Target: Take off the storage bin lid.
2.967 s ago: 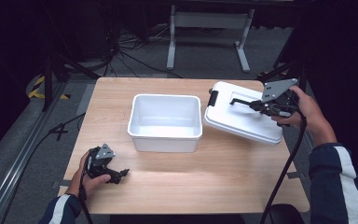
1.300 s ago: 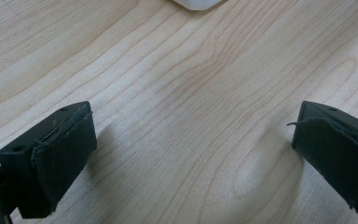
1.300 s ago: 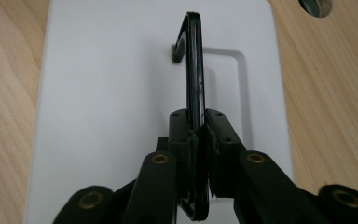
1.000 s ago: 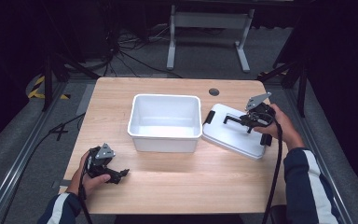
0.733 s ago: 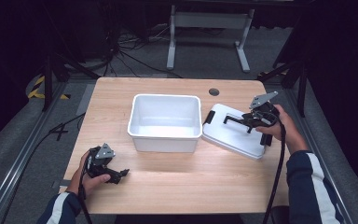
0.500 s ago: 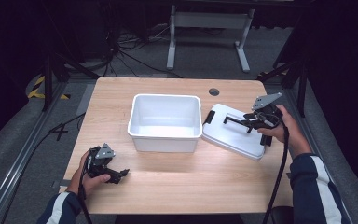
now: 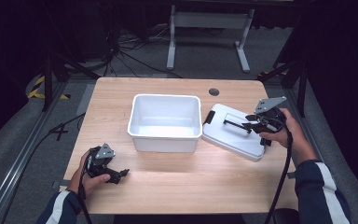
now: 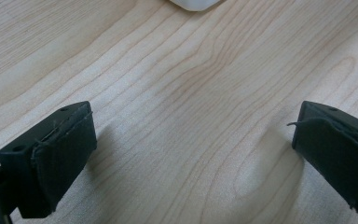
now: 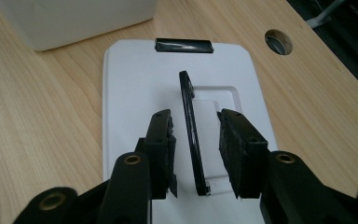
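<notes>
One table (image 7: 177,186), one white bin (image 7: 165,122), one white lid (image 7: 235,131) with one black handle (image 9: 191,135) and one black clip (image 9: 183,45) in sight, and two grippers.

At the left, the left gripper (image 7: 116,173) rests low over the near left part of the table, held in the person's left hand (image 7: 86,179). In the left gripper view its jaws stand wide apart with bare wood between them and nothing in their hold; a corner of the bin shows at the top edge there.

In the middle of the table sits the bin, open side up and empty, its long side facing the person.

Just right of the bin lies the lid, flat on the table and turned at a slant, its clip end close to the bin's right wall. The handle stands upright on edge from the recess in the lid's top.

At the right, the right gripper (image 7: 242,125) reaches in over the lid from the right hand (image 7: 291,135). Its jaws have just been opening. In the right gripper view the handle runs between the two fingers (image 9: 161,144), nearer the left one, with a gap showing on either side, so the pads no longer press on it. The jaws are partly open, straddling the handle without gripping it.
</notes>
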`<state>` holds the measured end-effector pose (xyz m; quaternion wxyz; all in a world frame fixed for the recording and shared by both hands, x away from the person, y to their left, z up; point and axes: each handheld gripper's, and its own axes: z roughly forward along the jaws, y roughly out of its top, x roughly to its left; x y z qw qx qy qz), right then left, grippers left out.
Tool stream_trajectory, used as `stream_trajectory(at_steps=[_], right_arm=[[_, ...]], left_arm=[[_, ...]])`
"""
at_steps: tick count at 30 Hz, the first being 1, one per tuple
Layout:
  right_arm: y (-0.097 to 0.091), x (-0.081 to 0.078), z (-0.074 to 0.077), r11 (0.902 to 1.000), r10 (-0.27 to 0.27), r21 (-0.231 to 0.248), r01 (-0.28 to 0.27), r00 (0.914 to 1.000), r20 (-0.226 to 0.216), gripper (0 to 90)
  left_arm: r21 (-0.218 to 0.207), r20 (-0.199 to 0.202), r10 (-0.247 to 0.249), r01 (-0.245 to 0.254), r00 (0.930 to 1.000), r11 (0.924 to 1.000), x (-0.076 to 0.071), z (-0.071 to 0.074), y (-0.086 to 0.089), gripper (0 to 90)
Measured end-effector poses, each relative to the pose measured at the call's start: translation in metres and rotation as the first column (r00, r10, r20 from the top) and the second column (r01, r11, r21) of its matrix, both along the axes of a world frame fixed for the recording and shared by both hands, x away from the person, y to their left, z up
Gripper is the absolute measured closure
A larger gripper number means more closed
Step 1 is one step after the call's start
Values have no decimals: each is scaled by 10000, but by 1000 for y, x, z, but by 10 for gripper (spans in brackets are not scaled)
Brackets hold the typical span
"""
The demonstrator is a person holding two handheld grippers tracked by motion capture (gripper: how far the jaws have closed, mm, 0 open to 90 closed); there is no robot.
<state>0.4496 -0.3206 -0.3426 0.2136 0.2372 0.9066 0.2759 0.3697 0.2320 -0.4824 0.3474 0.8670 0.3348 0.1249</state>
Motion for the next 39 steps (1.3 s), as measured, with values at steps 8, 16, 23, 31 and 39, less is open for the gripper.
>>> stream_trajectory(at_steps=[8, 16, 23, 31, 39], right_arm=[[-2, -11, 6, 9999, -124, -10, 124, 9999, -40, 515], [-7, -24, 12, 9991, -374, 189, 371, 9992, 142, 428], [-14, -35, 10, 9967, -699, 424, 692, 9974, 165, 351], [-21, -45, 4, 9951, -889, 436, 883, 9960, 122, 331], [-24, -58, -2, 9934, -848, 780, 837, 9963, 119, 318]], left_arm=[[-31, 46, 24, -24, 10000, 10000, 0, 0, 0, 1], [4, 97, -1, 1, 10000, 10000, 0, 0, 0, 1], [-21, 60, 69, -68, 10000, 10000, 0, 0, 0, 2], [-22, 60, 68, -68, 10000, 10000, 0, 0, 0, 1], [-24, 60, 69, -69, 10000, 10000, 0, 0, 0, 2]])
